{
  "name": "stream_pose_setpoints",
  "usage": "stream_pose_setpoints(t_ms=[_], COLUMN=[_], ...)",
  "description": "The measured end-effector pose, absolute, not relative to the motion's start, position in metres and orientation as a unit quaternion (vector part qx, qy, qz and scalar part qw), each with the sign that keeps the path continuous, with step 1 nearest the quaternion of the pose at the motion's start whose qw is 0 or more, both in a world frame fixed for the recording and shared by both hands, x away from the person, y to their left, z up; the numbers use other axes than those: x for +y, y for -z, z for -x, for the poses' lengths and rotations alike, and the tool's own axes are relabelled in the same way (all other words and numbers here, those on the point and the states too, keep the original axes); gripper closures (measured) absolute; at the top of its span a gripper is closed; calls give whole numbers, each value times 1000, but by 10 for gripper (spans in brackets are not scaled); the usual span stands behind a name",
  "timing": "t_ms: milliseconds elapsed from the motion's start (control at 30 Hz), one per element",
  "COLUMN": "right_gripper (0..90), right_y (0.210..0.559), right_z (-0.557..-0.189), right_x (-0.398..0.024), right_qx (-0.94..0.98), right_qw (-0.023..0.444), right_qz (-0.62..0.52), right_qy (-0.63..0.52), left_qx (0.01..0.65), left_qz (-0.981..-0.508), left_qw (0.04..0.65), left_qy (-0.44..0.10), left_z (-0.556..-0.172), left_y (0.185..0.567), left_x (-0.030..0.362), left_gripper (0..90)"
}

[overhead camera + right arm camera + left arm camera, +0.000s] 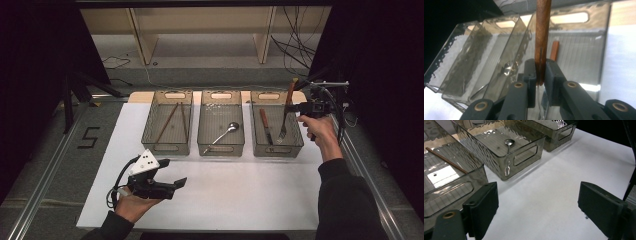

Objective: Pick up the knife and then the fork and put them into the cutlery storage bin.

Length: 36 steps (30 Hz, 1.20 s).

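Three smoky clear bins stand in a row on the white mat (240, 190). My right gripper (293, 107) is shut on the wooden handle of a fork (289, 96), which hangs upright with its tines down inside the right bin (277, 151). In the right gripper view both pads clamp the fork's handle (542, 37) at my right gripper (540, 72). A wooden-handled knife (265, 126) lies in that same bin. My left gripper (172, 173) is held low over the mat's front left, open, with nothing between its fingers. In its own view the left gripper (537, 210) frames only bare mat.
The middle bin (221, 149) holds a metal spoon (226, 132); the left bin (166, 148) holds brown chopsticks (167, 122). Wooden shelf legs and cables stand behind the bins. Metal rails run along both sides of the mat. A wide strip of mat lies in front of the bins.
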State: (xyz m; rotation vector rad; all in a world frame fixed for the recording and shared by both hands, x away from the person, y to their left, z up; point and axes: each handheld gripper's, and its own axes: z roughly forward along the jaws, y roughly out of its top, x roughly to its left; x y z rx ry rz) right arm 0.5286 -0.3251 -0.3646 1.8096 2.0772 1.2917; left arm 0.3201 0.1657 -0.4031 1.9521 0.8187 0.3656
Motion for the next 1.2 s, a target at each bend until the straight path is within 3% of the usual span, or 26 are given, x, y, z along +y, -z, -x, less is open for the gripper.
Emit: stream_pose_setpoints(t_ms=[533, 733, 933, 1000, 1200], right_gripper=[796, 615, 501, 426, 315], right_y=[396, 393, 375, 369, 361], right_z=[-537, -534, -515, -504, -454], right_x=[-293, -295, -301, -300, -292], right_qx=[704, 697, 693, 693, 700], right_qw=[49, 64, 88, 97, 144], right_qz=[-610, -615, -584, -570, -508], right_qy=[-360, -363, -413, -431, -481], left_qx=[334, 337, 343, 344, 351], left_qz=[-796, -795, -790, -788, -779], left_qw=[482, 482, 488, 489, 502], left_qy=[-151, -148, -145, -145, -135], left_z=[-318, -319, -321, -320, -320], left_y=[407, 408, 408, 408, 408], left_x=[165, 168, 170, 171, 176], left_gripper=[166, 166, 165, 165, 165])
